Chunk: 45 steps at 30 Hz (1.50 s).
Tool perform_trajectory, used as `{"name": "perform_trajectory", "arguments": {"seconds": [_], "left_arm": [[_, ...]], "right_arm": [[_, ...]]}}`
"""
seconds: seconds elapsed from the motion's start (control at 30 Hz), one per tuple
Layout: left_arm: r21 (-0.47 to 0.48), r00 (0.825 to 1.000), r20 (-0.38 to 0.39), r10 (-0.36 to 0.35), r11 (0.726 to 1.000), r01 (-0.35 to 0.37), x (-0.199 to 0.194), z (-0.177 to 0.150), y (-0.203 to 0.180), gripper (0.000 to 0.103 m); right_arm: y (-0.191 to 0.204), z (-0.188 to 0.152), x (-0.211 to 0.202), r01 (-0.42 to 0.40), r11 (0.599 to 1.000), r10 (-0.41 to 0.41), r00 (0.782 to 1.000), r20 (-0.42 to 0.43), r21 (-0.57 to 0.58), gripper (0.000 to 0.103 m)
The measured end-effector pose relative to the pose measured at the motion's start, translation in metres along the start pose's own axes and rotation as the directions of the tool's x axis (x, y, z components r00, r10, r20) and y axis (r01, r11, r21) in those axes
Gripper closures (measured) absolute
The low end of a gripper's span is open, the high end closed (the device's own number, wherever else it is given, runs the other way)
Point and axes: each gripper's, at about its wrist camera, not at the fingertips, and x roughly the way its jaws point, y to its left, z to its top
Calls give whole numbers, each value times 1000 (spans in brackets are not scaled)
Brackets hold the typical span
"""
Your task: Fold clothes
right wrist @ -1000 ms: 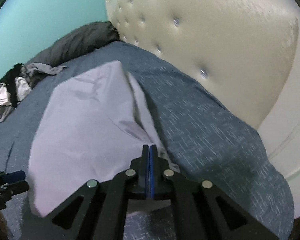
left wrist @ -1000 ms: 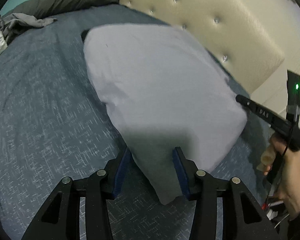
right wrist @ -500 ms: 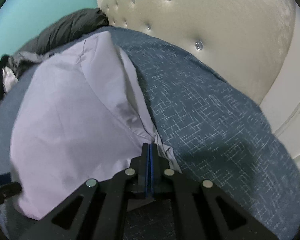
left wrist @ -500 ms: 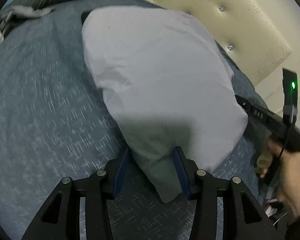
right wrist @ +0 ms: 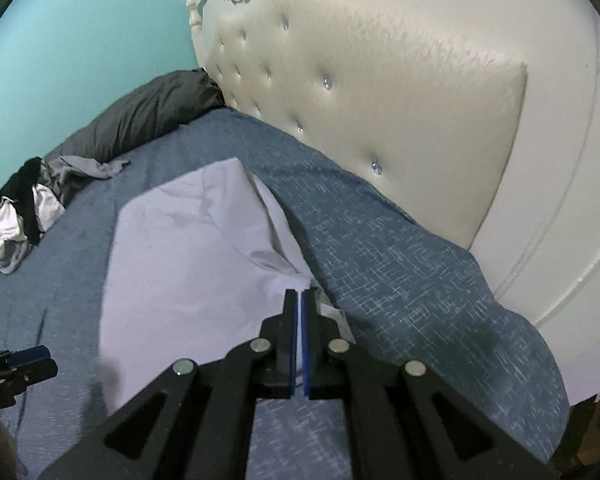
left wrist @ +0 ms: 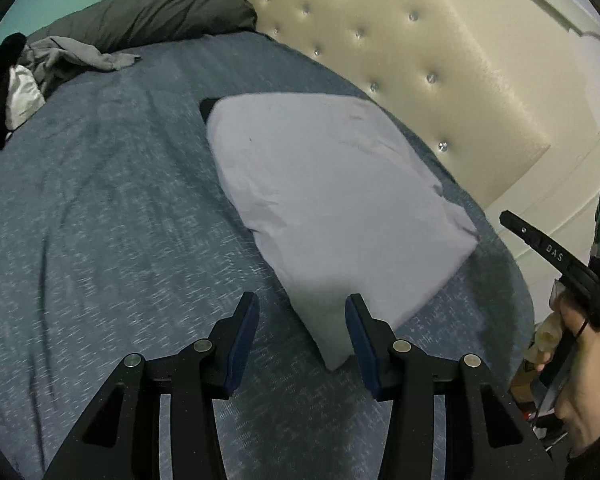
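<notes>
Left tongs (left wrist: 302, 326): jaws stand apart, the near corner of the pale lilac garment (left wrist: 332, 200) lying between the blue pads (left wrist: 242, 336). The cloth appears to brush the right-hand pad only, so I read this as released, not gripping. Right tongs (right wrist: 300, 320): clenched, pads together on a thin edge of the same garment (right wrist: 188, 264) at its near right corner; white cloth shows in the slit between them. In the left view the right tongs sit at 3 o'clock, gripped by a hand (left wrist: 580, 364), just off the garment's right corner. The garment lies on the blue bedspread (left wrist: 100, 220), running from the tongs toward 12 o'clock, close beside the cream tufted headboard (right wrist: 380, 92). It reads as a fairly flat, tidy slab with a doubled edge along its right side, so I judge at least one fold is in; whether more folds are wanted I cannot tell. Something dark peeks from under its far left corner, identity unclear. At 10 o'clock, well apart, a heap of loose clothes (left wrist: 24, 76) lies beside a dark grey pillow (left wrist: 148, 12). That heap looks unfolded, so much of the job seems left.
</notes>
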Motion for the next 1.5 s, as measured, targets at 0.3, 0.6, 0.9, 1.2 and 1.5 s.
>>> {"name": "perform_trajectory", "arguments": {"seconds": [0.3, 0.6, 0.9, 1.2, 1.5], "left_arm": [[25, 997, 71, 18, 999, -20, -66, 1, -5, 54], [48, 988, 152, 1, 999, -8, -128, -17, -16, 54], [94, 972, 234, 3, 995, -26, -193, -29, -26, 54], [124, 958, 286, 5, 991, -42, -240, -48, -33, 54], [129, 951, 310, -2, 991, -40, -271, -66, -30, 53]], "right_arm": [[30, 0, -55, -38, 999, 38, 998, 44, 0, 101], [61, -10, -123, -30, 999, 32, 995, 90, -23, 100], [84, -23, -176, -18, 999, 22, 992, 122, -32, 100], [107, -33, -227, -47, 998, 53, 987, 152, -37, 100], [123, -47, -269, -45, 998, 50, 987, 154, -37, 99]]}}
